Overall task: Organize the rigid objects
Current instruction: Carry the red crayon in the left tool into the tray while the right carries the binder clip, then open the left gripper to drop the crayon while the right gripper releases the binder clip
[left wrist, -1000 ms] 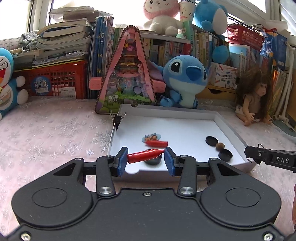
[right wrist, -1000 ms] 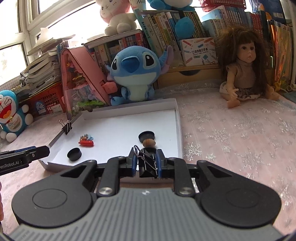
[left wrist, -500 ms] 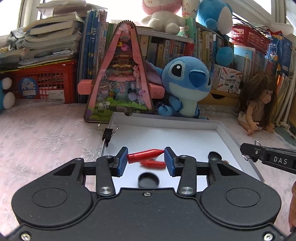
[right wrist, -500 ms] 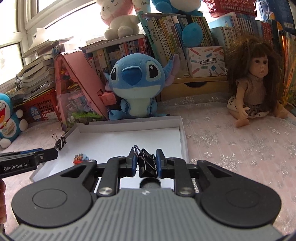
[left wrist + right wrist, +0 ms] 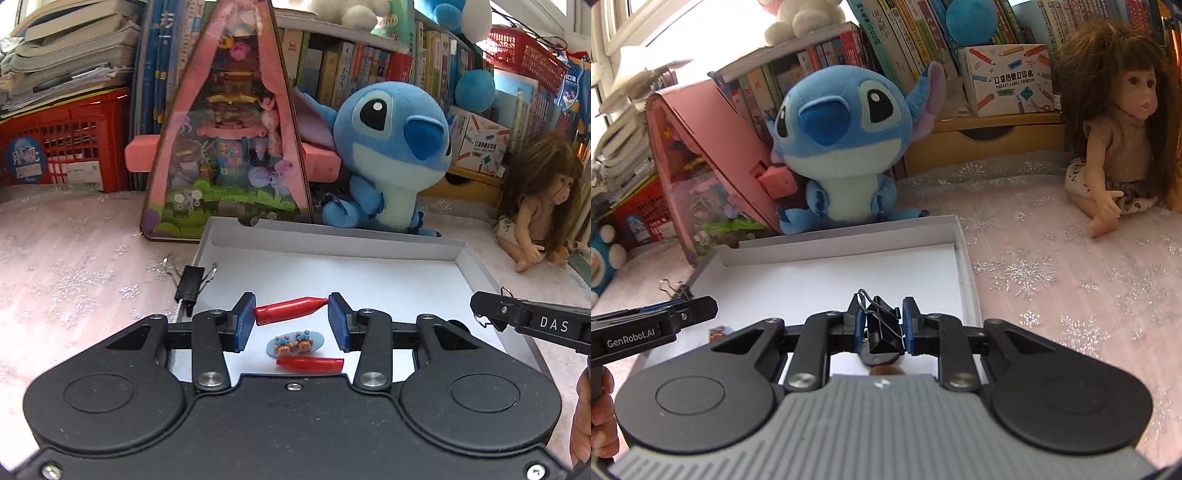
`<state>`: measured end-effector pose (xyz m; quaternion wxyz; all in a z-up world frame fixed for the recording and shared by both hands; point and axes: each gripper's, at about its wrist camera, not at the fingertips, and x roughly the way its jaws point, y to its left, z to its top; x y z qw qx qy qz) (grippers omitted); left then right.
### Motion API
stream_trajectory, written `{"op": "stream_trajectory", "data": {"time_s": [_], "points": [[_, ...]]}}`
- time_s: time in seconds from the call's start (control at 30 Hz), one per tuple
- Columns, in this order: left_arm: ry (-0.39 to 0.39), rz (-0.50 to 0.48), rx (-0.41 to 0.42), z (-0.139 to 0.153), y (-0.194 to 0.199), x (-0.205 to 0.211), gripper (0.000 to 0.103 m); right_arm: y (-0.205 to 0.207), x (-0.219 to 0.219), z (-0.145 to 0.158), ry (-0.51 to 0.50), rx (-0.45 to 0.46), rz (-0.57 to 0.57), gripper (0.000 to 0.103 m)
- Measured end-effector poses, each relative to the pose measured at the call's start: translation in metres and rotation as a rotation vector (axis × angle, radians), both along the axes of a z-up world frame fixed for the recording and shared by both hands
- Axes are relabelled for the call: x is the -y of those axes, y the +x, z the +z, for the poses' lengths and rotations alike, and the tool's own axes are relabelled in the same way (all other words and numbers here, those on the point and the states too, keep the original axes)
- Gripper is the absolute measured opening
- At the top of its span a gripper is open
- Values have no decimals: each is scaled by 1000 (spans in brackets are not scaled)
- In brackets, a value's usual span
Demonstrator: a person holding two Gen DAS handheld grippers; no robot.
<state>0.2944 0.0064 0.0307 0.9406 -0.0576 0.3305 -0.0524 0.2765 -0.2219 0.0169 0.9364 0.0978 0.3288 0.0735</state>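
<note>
My left gripper [image 5: 291, 314] is shut on a red crayon-shaped piece [image 5: 290, 310], held crosswise above the white tray [image 5: 332, 240]. Below it on the tray floor lie a second red piece [image 5: 310, 364] and a small blue oval charm [image 5: 294, 342]. A black binder clip [image 5: 189, 282] is clamped on the tray's left wall. My right gripper [image 5: 882, 326] is shut on another black binder clip [image 5: 882, 328], over the near right part of the tray [image 5: 966, 269]. Under it a black round lid [image 5: 877, 358] and a brown nut-like piece [image 5: 884, 370] peek out.
Behind the tray stand a blue plush [image 5: 388, 155], a pink triangular toy house [image 5: 229, 140] and shelves of books. A doll [image 5: 1119, 140] sits at the right on the pink snowflake cloth [image 5: 1052, 295]. A red crate [image 5: 62, 147] is at the far left.
Both grippers have moved forward over the tray with their loads still held. The black lids and the nut have slipped under the grippers' bodies, and the plush and toy house look nearer.
</note>
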Motion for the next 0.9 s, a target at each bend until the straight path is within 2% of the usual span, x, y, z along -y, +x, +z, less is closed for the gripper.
{"op": "stream_trajectory", "data": {"time_s": [0.13, 0.3, 0.57, 0.67, 0.9], "points": [[39, -16, -1, -1, 17, 6, 40, 10, 1, 0, -24, -7, -14, 26], [42, -3, -31, -10, 35, 7, 40, 22, 5, -6, -38, -35, -42, 26], [23, 4, -69, -17, 46, 3, 40, 28, 6, -17, -40, -46, -47, 26], [30, 1, -111, -21, 50, 5, 40, 28, 7, -19, -33, -49, -51, 26], [81, -18, -104, -24, 51, 12, 41, 29, 6, -19, -40, -48, -46, 26]]}}
